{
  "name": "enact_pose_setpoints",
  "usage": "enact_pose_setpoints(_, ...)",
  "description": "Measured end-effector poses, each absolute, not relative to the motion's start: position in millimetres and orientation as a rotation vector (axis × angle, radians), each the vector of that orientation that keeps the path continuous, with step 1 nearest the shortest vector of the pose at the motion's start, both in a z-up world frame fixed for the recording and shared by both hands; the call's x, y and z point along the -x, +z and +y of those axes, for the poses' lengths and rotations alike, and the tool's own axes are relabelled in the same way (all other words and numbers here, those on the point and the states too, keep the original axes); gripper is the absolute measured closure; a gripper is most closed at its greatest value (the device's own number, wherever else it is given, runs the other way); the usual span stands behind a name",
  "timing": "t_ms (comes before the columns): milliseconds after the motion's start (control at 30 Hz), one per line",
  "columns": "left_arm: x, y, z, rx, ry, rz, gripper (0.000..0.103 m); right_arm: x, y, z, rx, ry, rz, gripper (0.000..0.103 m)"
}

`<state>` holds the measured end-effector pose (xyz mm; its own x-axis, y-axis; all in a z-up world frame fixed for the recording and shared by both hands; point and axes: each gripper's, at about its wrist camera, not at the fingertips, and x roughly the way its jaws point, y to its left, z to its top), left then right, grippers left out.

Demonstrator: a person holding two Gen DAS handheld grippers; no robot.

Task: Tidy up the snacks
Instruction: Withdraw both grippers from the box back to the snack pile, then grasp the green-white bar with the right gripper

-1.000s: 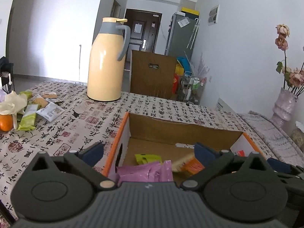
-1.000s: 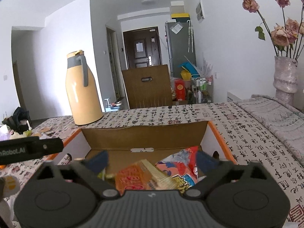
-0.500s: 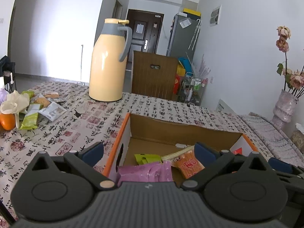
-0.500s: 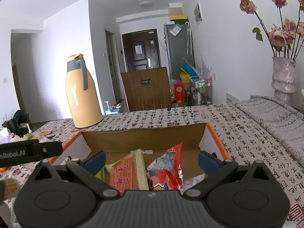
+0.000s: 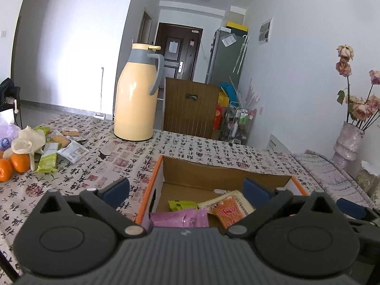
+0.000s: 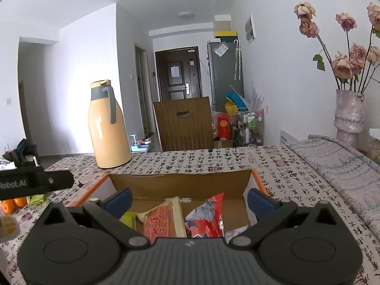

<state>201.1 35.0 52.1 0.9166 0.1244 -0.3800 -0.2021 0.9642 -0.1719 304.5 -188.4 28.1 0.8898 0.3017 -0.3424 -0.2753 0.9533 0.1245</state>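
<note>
An orange-rimmed cardboard box (image 5: 213,175) stands on the patterned tablecloth. Inside it lie a pink packet (image 5: 180,218), a green packet (image 5: 181,205) and an orange cracker pack (image 5: 229,207). My left gripper (image 5: 186,190) hovers open over the box's near left side and holds nothing. In the right wrist view the box (image 6: 180,185) also holds a red and blue bag (image 6: 206,218) beside the orange cracker pack (image 6: 161,220). My right gripper (image 6: 189,199) is open above them with nothing in it. Loose snack packets (image 5: 57,147) lie far left.
A tall yellow thermos (image 5: 139,95) stands behind the box, with a brown chair back (image 5: 190,109) past the table edge. Oranges (image 5: 14,166) and a crumpled bag sit at the far left. A vase of dried roses (image 6: 349,116) stands at the right.
The orange cracker pack has dropped into the box and settled against the red bag. Both grippers have drawn back and up from the box, still open.
</note>
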Motion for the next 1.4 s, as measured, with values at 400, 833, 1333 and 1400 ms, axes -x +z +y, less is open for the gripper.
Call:
enact_pose_setpoints(400, -152.7, 41.8, 35.7, 0.196, 0.152, 0.395, 0.000, -250.9, 20.8, -206.7, -0.070, 0.296, 0.385, 0.000)
enact_pose_setpoints(833, -113.0, 1.7, 41.5, 0.153, 0.143, 0.495, 0.000, -207.6, -16.7, -221.2, -0.051, 0.296, 0.496, 0.000)
enact_pose_setpoints(1333, -92.9, -24.4, 49.1, 0.128, 0.150, 0.568, 0.000, -206.3, -51.2, -207.8, -0.007, 0.344, 0.632, 0.026)
enact_pose_setpoints(1400, -92.7, -24.8, 50.7, 0.131, 0.153, 0.571, 0.000, -210.3, -55.8, -204.4, -0.003, 0.344, 0.649, 0.034)
